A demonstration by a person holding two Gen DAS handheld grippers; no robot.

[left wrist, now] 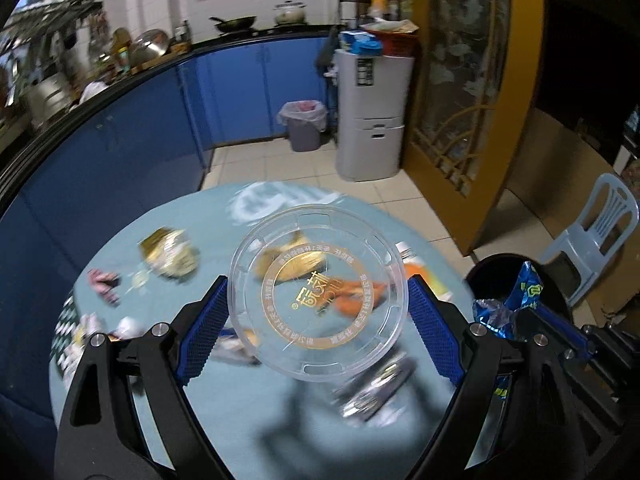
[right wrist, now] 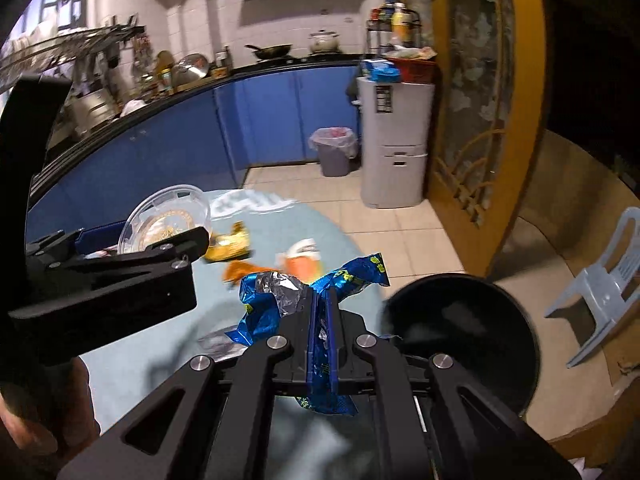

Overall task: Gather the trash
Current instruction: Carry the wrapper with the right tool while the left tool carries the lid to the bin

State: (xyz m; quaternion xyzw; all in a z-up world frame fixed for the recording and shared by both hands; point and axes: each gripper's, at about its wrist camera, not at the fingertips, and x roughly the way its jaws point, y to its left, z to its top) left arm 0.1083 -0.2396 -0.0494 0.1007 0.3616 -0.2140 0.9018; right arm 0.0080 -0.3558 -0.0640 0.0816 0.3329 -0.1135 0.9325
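Right now your left tool (left wrist: 318,312) holds a clear lid (left wrist: 318,292) between wide-set pads, above the round counter (left wrist: 280,420) strewn with wrappers. Your right tool (right wrist: 322,320) is clamped tight on a crumpled blue wrapper (right wrist: 276,300), just beside the black bin (right wrist: 460,336) at the counter's edge. A yellow wrapper (right wrist: 230,244) and an orange scrap (right wrist: 240,270) lie on the counter beyond.

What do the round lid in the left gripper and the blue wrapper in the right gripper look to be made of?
Round lid: clear, glossy, rigid-looking plastic; the table litter shows through it, and it has a moulded rim. Blue wrapper: thin printed film with a silvery, foil-like inside, going by its sharp crinkles and shine.
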